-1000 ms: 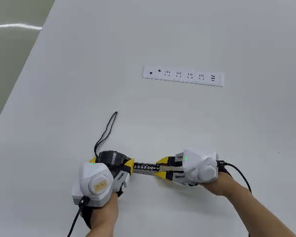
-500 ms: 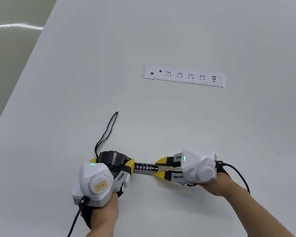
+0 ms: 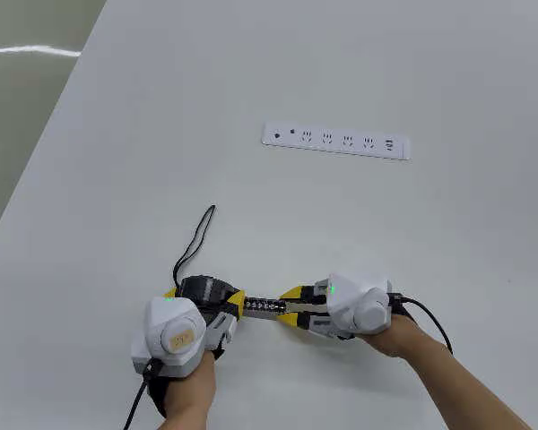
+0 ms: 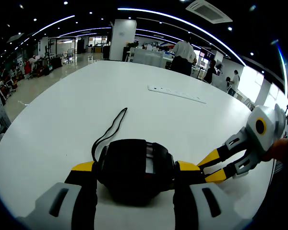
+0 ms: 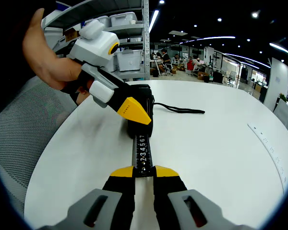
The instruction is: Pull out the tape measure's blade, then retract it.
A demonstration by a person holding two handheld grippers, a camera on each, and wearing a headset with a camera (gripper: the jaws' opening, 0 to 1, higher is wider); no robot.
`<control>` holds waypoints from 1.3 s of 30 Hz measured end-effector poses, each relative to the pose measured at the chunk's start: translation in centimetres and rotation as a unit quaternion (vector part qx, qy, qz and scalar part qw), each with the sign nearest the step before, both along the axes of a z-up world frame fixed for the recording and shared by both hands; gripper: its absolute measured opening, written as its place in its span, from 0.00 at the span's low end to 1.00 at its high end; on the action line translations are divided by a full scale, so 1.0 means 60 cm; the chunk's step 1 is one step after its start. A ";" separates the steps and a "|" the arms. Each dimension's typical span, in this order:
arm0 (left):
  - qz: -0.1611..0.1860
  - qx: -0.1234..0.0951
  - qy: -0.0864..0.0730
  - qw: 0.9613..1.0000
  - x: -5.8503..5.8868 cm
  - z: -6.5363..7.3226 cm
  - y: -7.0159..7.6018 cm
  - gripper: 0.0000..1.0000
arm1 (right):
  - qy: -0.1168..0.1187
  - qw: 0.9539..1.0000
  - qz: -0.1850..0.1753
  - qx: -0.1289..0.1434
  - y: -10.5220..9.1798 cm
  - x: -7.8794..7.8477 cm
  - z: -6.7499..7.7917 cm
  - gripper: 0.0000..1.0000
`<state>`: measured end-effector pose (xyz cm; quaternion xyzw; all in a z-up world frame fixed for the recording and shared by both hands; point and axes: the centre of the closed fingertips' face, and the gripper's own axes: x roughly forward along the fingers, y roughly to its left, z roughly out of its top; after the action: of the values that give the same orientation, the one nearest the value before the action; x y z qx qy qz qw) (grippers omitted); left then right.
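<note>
Black tape measure (image 3: pixel 206 287) clamped in left gripper (image 3: pixel 203 296), blade (image 3: pixel 262 306) running straight rightward, pinched by right gripper (image 3: pixel 292 305).

Two grippers, the left gripper (image 4: pixel 135 167) and the right gripper (image 5: pixel 144 171), are sharing one white table (image 3: pixel 386 233) with one black tape measure (image 3: pixel 206 288), which is showing one blade (image 3: pixel 264 306) and trailing one black strap (image 3: pixel 193 242) toward 12 o'clock; one white power strip (image 3: pixel 336 141) is lying at 1 o'clock from it
</note>
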<state>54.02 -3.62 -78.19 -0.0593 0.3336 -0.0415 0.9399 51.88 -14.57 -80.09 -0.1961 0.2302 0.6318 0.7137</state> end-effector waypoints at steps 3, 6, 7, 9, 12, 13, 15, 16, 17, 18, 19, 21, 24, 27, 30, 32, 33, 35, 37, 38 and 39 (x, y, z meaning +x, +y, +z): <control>0.000 0.000 0.000 1.000 0.000 0.000 0.001 0.61 | 0.001 1.000 0.000 0.001 0.003 0.001 0.001 0.13; 0.000 -0.001 0.000 1.000 0.000 0.001 0.000 0.61 | 0.001 1.000 -0.001 0.001 0.005 0.000 0.000 0.13; 0.000 -0.001 0.000 1.000 0.000 0.001 0.000 0.61 | 0.001 1.000 0.000 0.001 0.005 0.001 -0.001 0.13; 0.001 -0.002 0.000 1.000 0.000 0.001 0.001 0.61 | 0.001 1.000 0.000 0.002 0.007 0.000 0.001 0.13; 0.001 -0.003 0.001 1.000 0.000 0.000 0.002 0.61 | 0.000 1.000 0.000 0.002 0.007 0.001 0.000 0.12; 0.001 -0.004 0.001 1.000 0.000 0.000 0.002 0.61 | 0.000 1.000 0.000 0.002 0.008 0.001 0.000 0.12; 0.001 -0.004 0.001 1.000 0.000 -0.001 0.003 0.61 | -0.001 1.000 0.001 0.002 0.009 0.001 0.000 0.12; 0.001 -0.004 0.001 1.000 -0.001 -0.001 0.003 0.61 | -0.001 1.000 0.001 0.002 0.010 0.001 -0.001 0.12; 0.001 -0.005 0.001 1.000 -0.001 -0.002 0.003 0.61 | -0.001 1.000 0.000 0.002 0.011 0.000 -0.001 0.12; 0.001 -0.005 0.001 1.000 -0.001 -0.002 0.003 0.61 | -0.001 1.000 0.000 0.002 0.012 0.000 0.000 0.12; 0.001 -0.006 0.001 1.000 -0.001 -0.002 0.003 0.61 | -0.001 1.000 0.000 0.002 0.012 0.000 0.000 0.12; 0.001 -0.007 0.001 1.000 -0.002 -0.002 0.004 0.61 | -0.001 1.000 0.000 0.002 0.013 0.000 -0.001 0.12; 0.001 -0.008 0.001 1.000 -0.002 0.000 0.003 0.61 | -0.001 1.000 0.000 0.002 0.015 0.000 -0.001 0.12; 0.000 -0.007 0.001 1.000 -0.002 0.000 0.003 0.61 | 0.000 1.000 0.000 0.002 0.015 -0.001 0.001 0.12; 0.000 -0.007 0.001 1.000 -0.001 -0.001 0.003 0.61 | 0.000 1.000 0.000 0.002 0.016 0.000 0.000 0.12; 0.000 -0.008 0.001 1.000 -0.001 -0.001 0.003 0.61 | 0.001 1.000 0.001 0.002 0.018 0.000 -0.002 0.12; 0.000 -0.008 0.001 1.000 -0.002 -0.001 0.004 0.61 | 0.001 1.000 0.001 0.002 0.018 0.000 -0.002 0.12; 0.000 -0.008 0.001 1.000 -0.002 -0.001 0.004 0.61 | 0.001 1.000 0.001 0.003 0.021 0.001 -0.003 0.12; -0.001 -0.009 0.001 1.000 -0.002 -0.001 0.004 0.61 | 0.001 1.000 0.002 0.003 0.023 0.000 0.000 0.12; -0.001 -0.010 0.001 1.000 -0.002 -0.001 0.004 0.61 | 0.001 1.000 0.003 0.003 0.024 0.000 0.000 0.12; -0.001 -0.010 0.002 1.000 -0.002 -0.001 0.004 0.61 | 0.001 1.000 0.003 0.003 0.025 0.000 -0.001 0.13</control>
<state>53.91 -3.40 -78.23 -0.0682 0.3348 -0.0458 0.9387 51.89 -13.06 -80.15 -0.1939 0.2283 0.6348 0.7123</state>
